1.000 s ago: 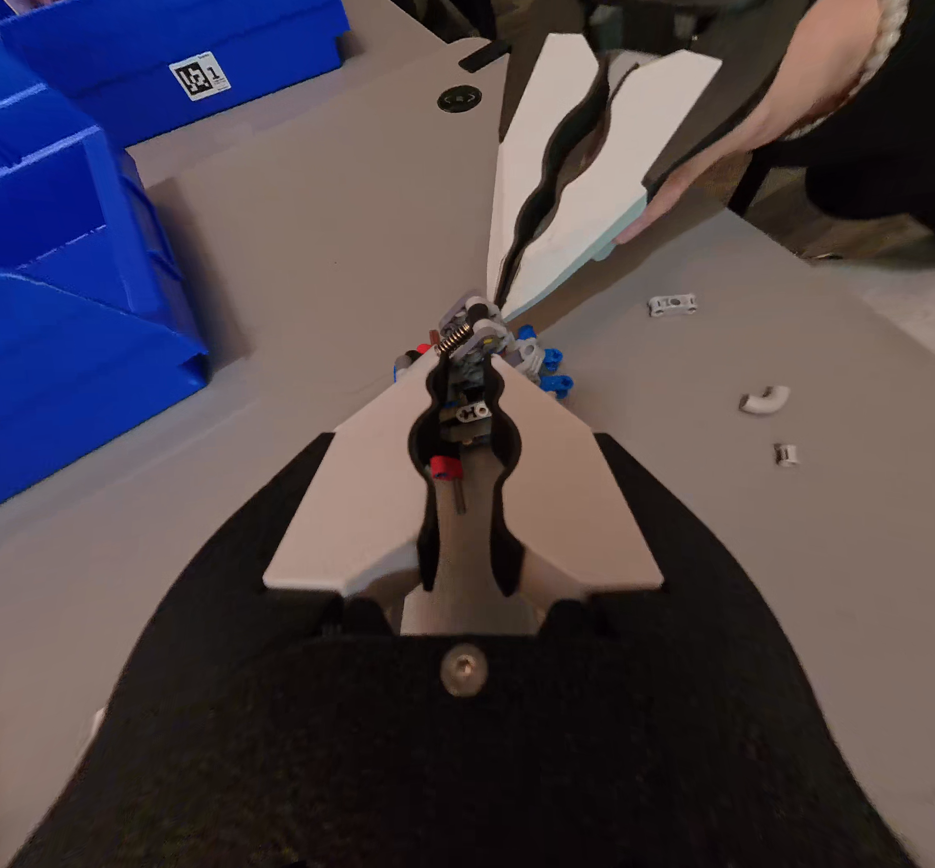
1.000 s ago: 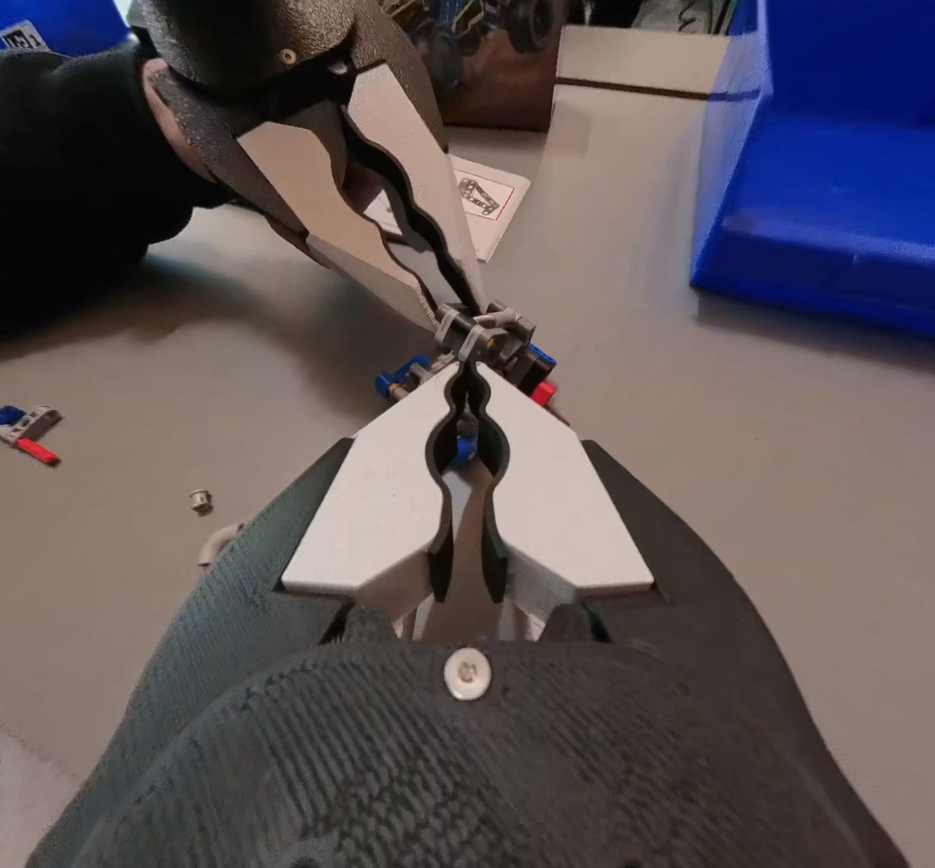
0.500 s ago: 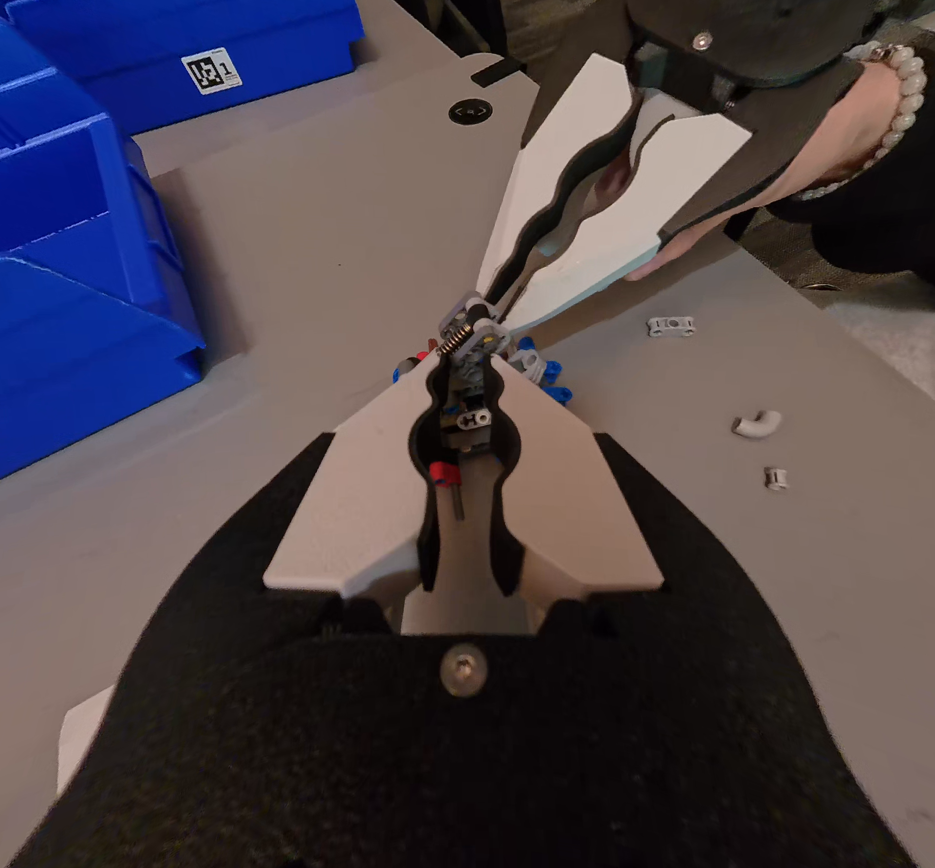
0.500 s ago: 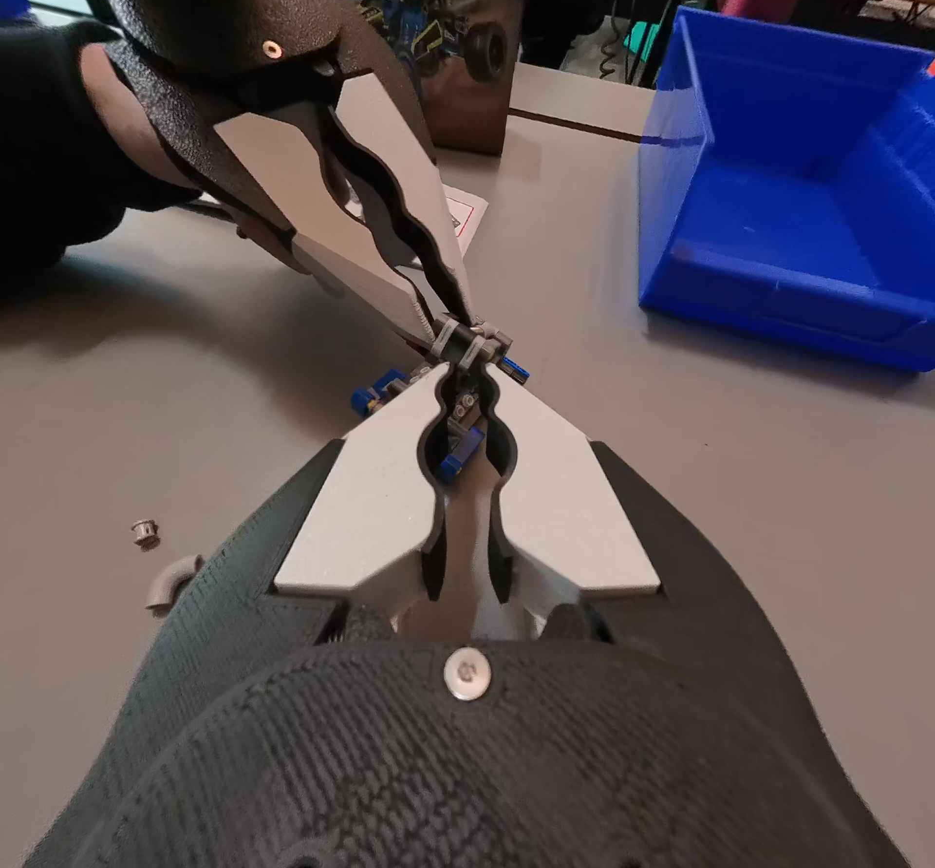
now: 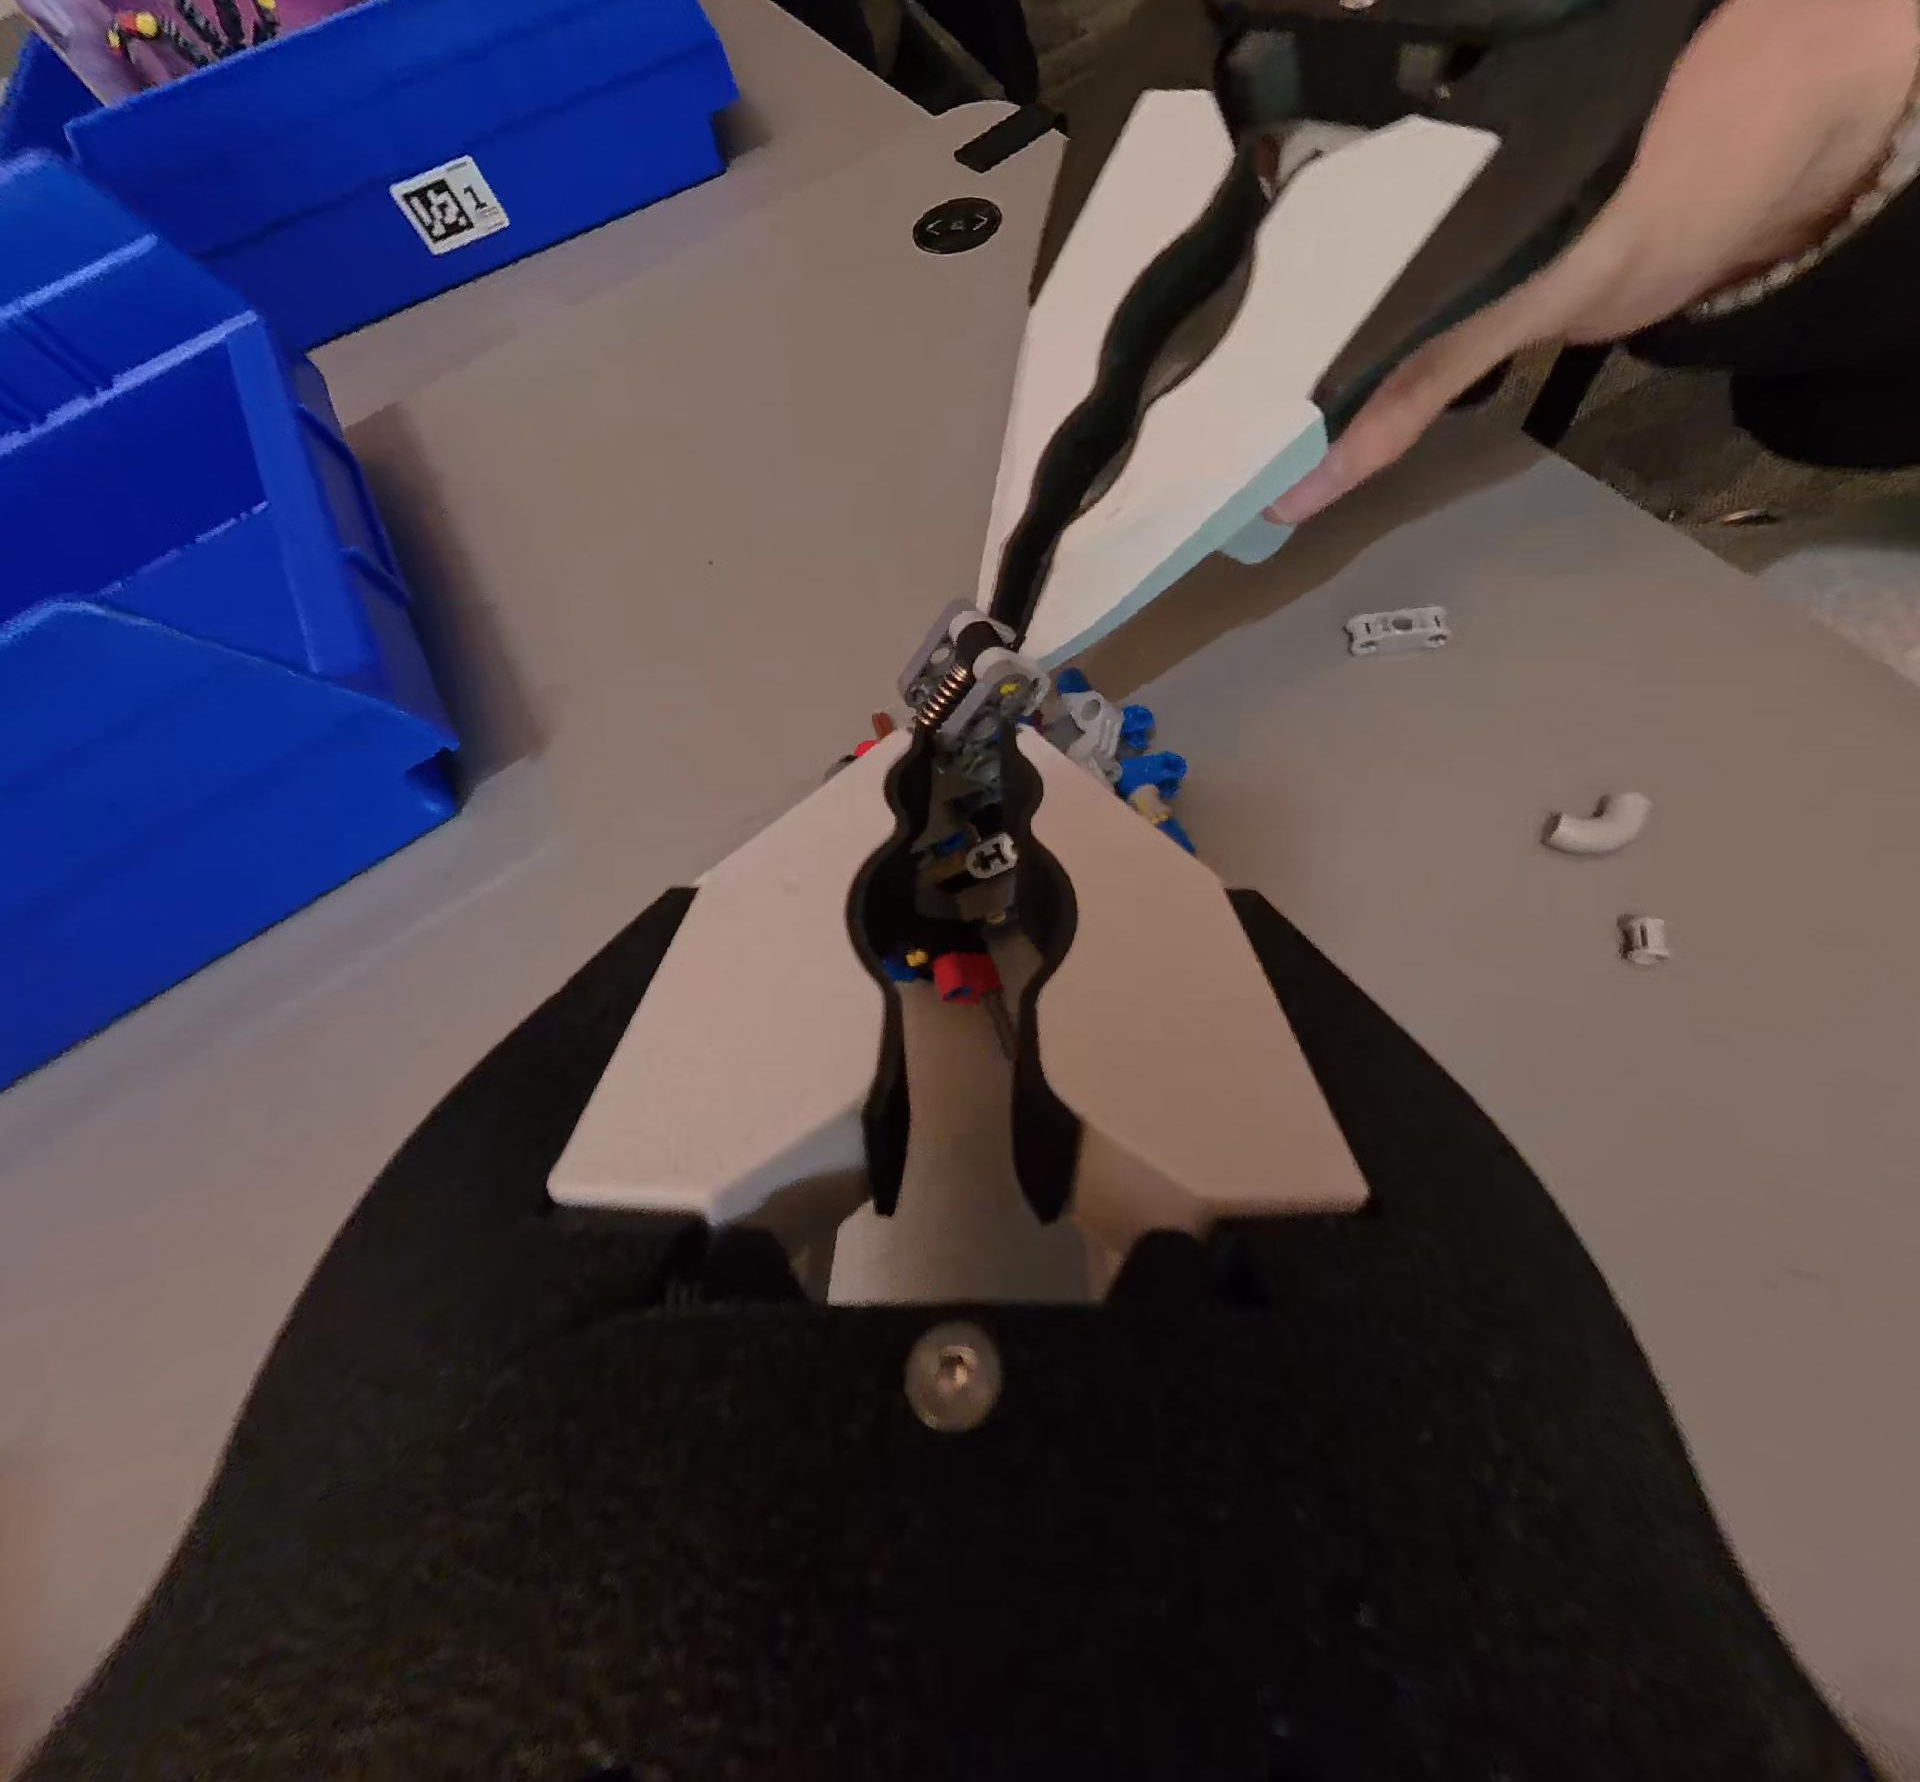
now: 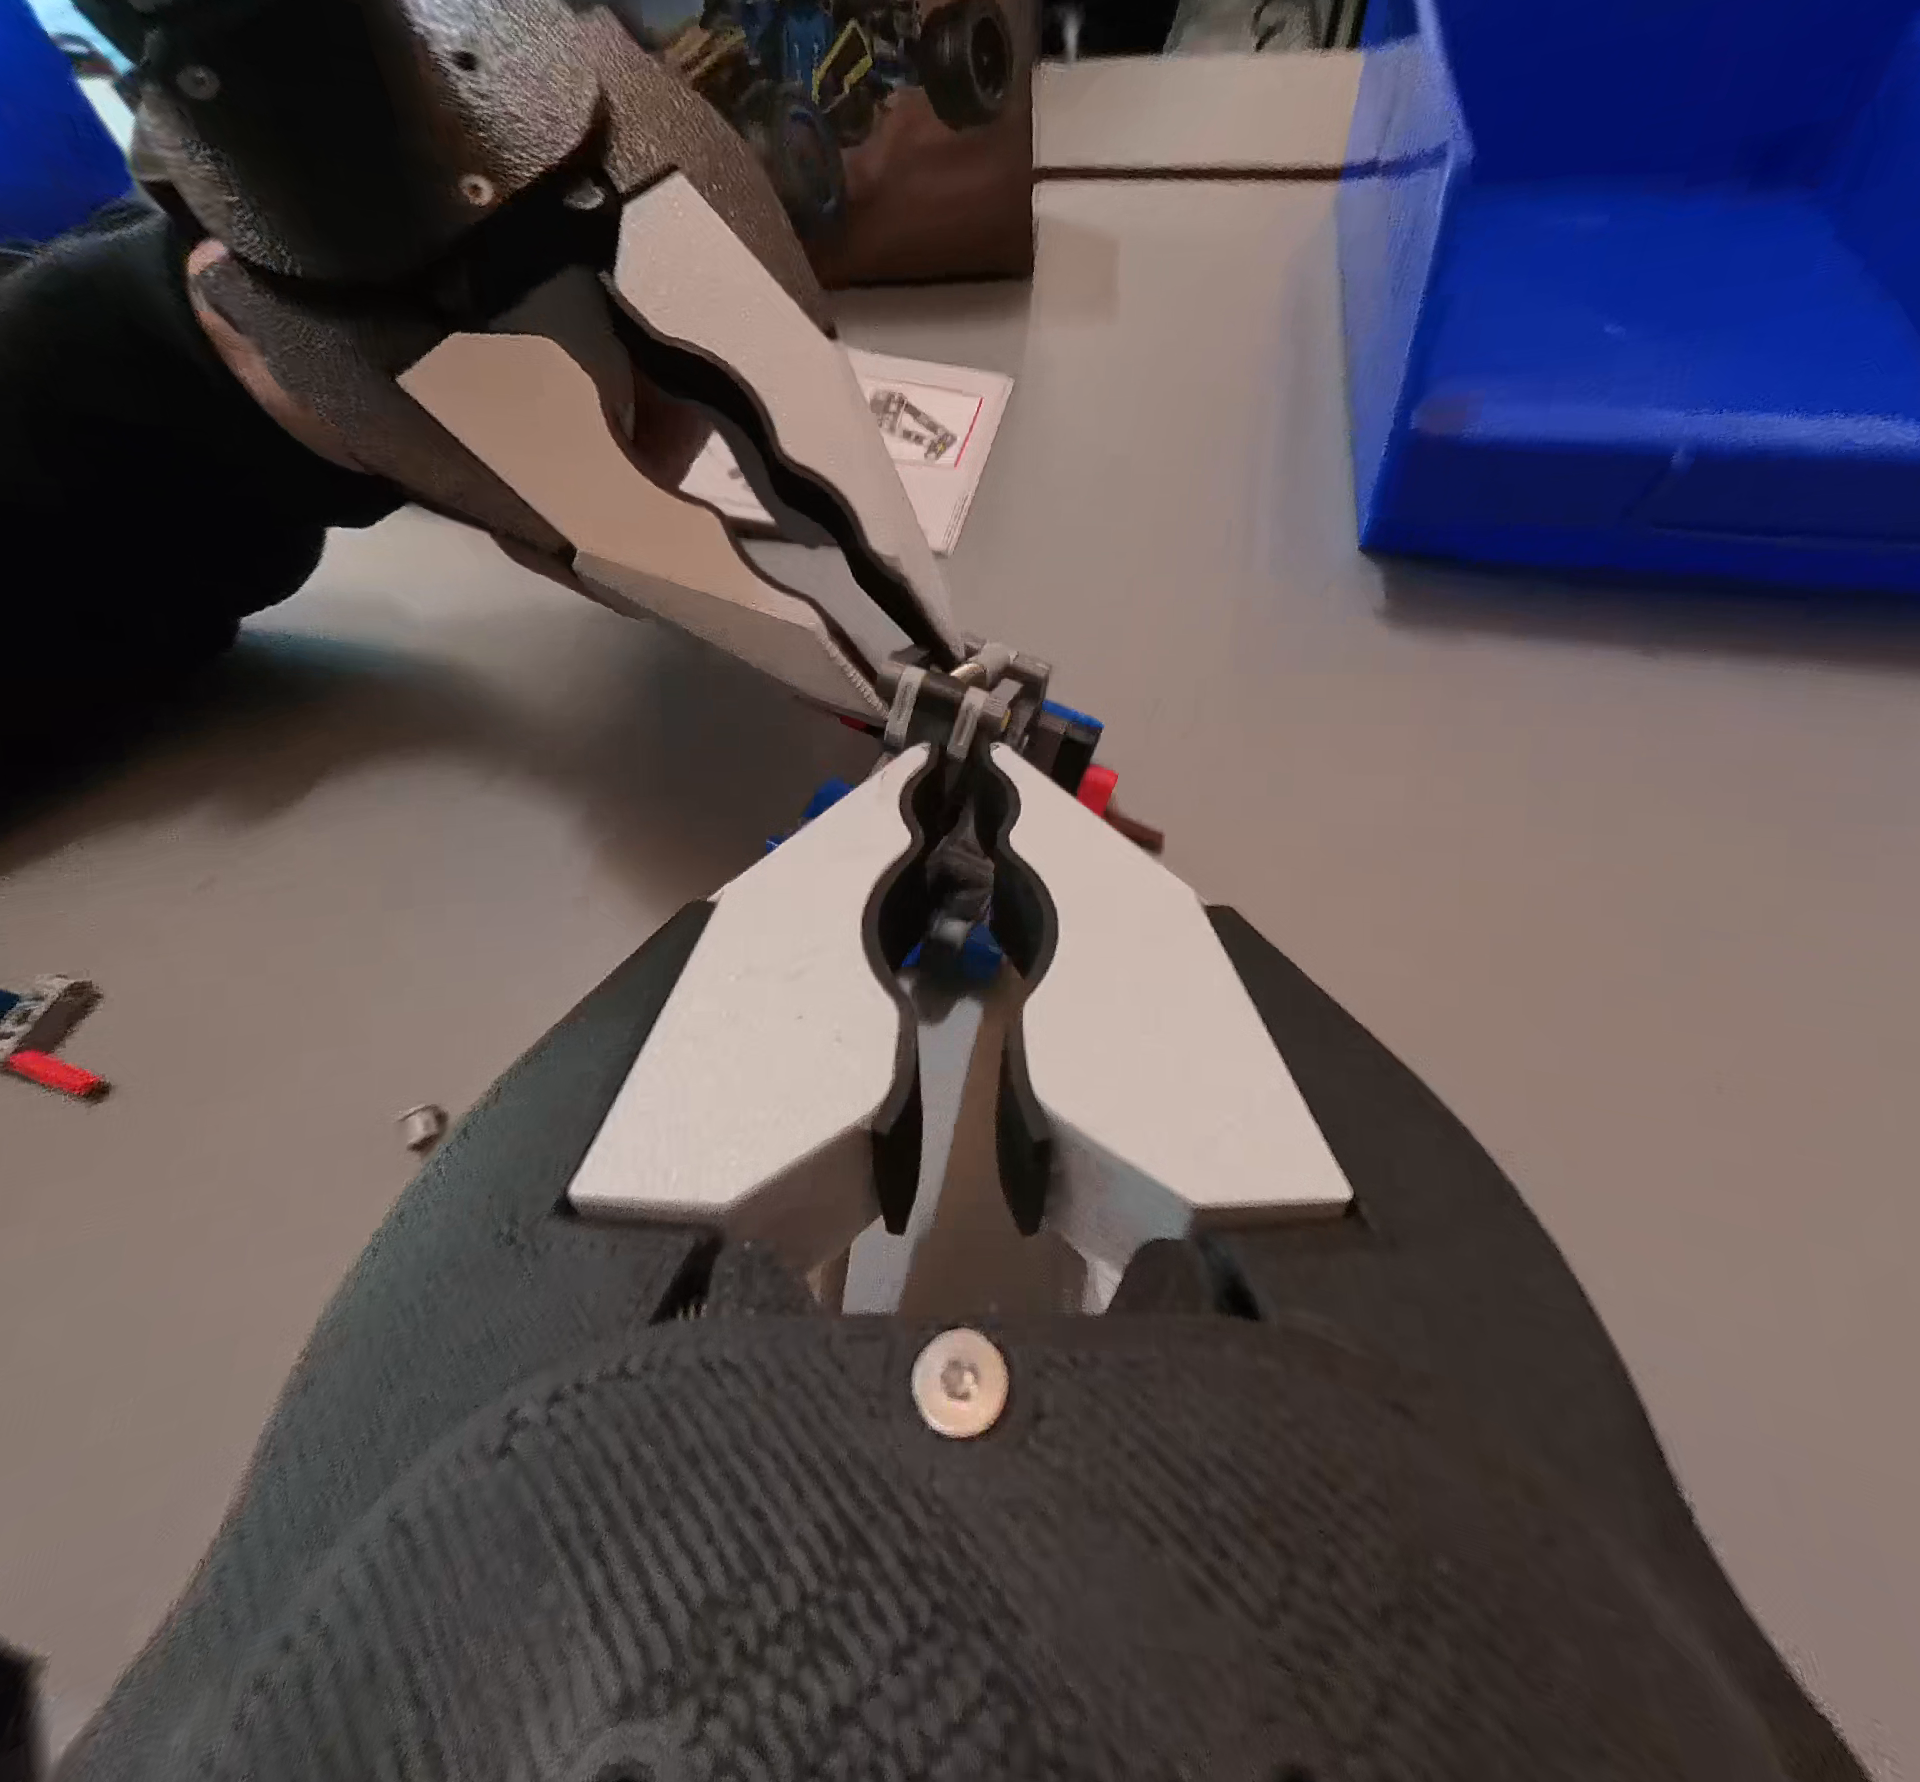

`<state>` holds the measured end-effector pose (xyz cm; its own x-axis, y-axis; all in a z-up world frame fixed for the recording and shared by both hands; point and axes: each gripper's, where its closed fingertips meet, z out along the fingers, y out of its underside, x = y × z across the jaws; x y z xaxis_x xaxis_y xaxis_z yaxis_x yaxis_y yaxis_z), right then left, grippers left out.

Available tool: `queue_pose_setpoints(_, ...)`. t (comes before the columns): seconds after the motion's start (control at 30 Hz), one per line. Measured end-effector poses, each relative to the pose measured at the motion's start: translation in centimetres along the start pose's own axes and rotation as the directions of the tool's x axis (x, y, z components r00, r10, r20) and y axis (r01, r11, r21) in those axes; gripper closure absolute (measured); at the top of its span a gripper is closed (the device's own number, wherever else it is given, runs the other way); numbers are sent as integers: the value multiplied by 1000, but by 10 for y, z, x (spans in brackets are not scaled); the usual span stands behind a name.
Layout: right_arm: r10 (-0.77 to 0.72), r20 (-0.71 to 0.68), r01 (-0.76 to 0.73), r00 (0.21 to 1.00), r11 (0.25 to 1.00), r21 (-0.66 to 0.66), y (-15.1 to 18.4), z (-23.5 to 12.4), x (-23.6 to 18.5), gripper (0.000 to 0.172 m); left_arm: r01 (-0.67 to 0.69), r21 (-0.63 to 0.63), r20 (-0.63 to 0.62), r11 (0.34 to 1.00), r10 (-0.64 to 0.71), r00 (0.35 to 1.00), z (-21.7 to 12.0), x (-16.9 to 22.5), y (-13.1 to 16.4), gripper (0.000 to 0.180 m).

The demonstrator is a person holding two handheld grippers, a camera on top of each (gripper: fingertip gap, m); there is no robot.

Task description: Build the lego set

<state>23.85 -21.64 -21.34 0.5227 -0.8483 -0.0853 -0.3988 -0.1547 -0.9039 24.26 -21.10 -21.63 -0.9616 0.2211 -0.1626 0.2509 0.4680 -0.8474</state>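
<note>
Grippers are both staying clamped on the small brick assembly (image 5: 971, 683); nothing is shifting. Left gripper (image 5: 961, 756) is pinching its near end, right gripper (image 6: 951, 761) is pinching the grey frame from 1 o'clock.

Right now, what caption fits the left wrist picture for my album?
Two grippers, left gripper and right gripper, pinch one small toy brick assembly above a grey table beside blue bins.

Loose pieces (image 5: 1397, 631) lie right of the brick model (image 5: 977, 683); bins (image 5: 208, 589) left.
</note>
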Motion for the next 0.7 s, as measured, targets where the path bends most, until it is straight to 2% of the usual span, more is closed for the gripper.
queue_pose_setpoints(0.13, 112, 77, -96, 991, 977, -188, 9, -3, -3, 170, -125, -23, -1, 992, 125, 992, 2, 7, -1, 172)
queue_pose_setpoints(0.37, 167, 113, -90, 979, 866, -492, 20, -7, -1, 170, -321, -99, 43, 942, 326, 944, 10, 12, 0, 176)
queue_pose_setpoints(0.53, 203, 117, -106, 972, 826, -553, 19, -4, 2, 171, -384, -109, 83, 917, 394, 915, 9, 7, 0, 176)
queue_pose_setpoints(0.7, 92, 137, -16, 986, 880, -474, 13, 1, 4, 170, -320, -52, 91, 946, 324, 942, 6, 1, 1, 177)
